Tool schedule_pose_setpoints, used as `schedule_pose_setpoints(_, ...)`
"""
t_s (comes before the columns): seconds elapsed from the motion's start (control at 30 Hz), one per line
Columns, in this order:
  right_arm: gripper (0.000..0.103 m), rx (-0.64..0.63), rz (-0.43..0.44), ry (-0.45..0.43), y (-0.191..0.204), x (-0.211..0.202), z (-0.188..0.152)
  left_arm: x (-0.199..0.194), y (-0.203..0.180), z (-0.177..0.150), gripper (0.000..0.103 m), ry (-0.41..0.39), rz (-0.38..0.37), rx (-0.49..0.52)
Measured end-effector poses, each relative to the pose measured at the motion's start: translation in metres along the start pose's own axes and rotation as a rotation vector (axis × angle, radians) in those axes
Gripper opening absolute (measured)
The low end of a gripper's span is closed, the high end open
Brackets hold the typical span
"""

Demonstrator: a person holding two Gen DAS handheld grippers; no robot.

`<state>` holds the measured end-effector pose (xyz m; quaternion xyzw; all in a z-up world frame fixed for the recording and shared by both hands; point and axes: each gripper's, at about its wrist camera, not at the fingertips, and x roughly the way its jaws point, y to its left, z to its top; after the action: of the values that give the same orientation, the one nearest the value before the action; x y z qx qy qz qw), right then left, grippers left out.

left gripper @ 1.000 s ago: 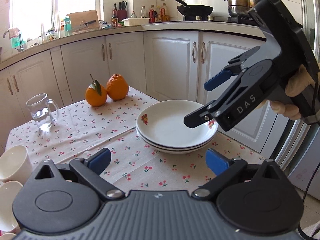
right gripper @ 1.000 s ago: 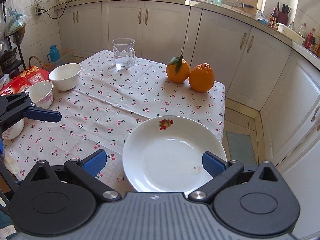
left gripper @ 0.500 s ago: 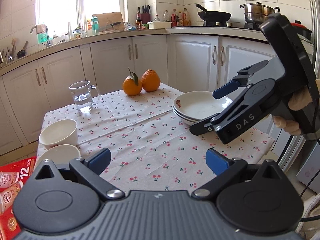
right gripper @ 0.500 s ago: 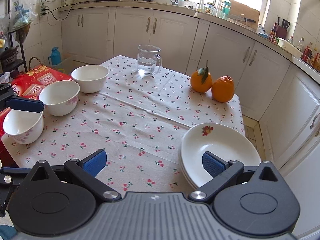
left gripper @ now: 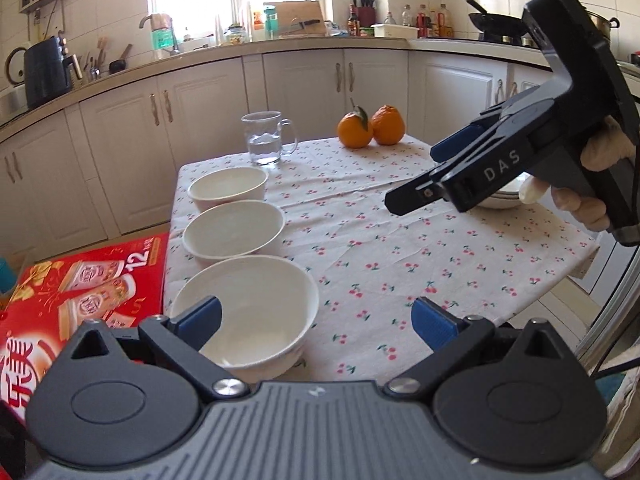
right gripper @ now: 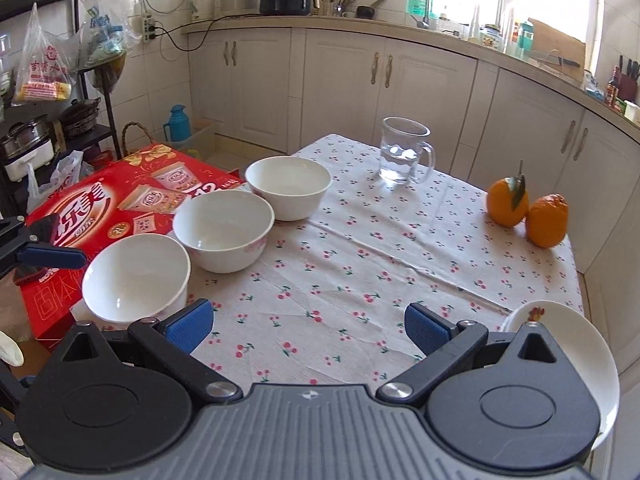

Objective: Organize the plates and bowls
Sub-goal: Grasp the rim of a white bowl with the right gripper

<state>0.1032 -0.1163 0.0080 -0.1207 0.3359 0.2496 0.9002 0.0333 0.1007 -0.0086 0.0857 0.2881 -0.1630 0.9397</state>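
Observation:
Three white bowls stand in a row along the table's left side: near bowl, middle bowl, far bowl. My left gripper is open and holds nothing; its left finger hangs over the near bowl. My right gripper is open over the cherry-print cloth, also empty, and shows at the right in the left wrist view, held by a gloved hand. The stack of white plates sits at the table's right corner, mostly hidden behind the right gripper.
A glass mug of water and two oranges stand at the far side of the table. A red carton lies beside the table by the bowls. White cabinets ring the room.
Both grippers have drawn back and swung left, away from the plate stack. The three bowls have come into full view, and the left gripper now sits at the near bowl.

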Motion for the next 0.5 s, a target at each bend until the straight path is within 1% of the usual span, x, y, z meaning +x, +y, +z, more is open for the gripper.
schedule_pose_setpoints(0.17,0.103,-0.022,0.082,0.008,0.022,0.019,0.008,0.007,0.019,-0.017,0.101,0.035,0.055,-0.031)
schedule_pose_setpoints(0.3,0.103,-0.047,0.127,0.017,0.038,0.032,0.011,0.015,0.029,-0.024,0.101,0.056,0.051,-0.054)
schedule_pose_setpoints(0.5,0.103,-0.057,0.174,0.038,0.051,0.047,0.011,0.026,0.034,-0.029,0.101,0.072,0.042,-0.044)
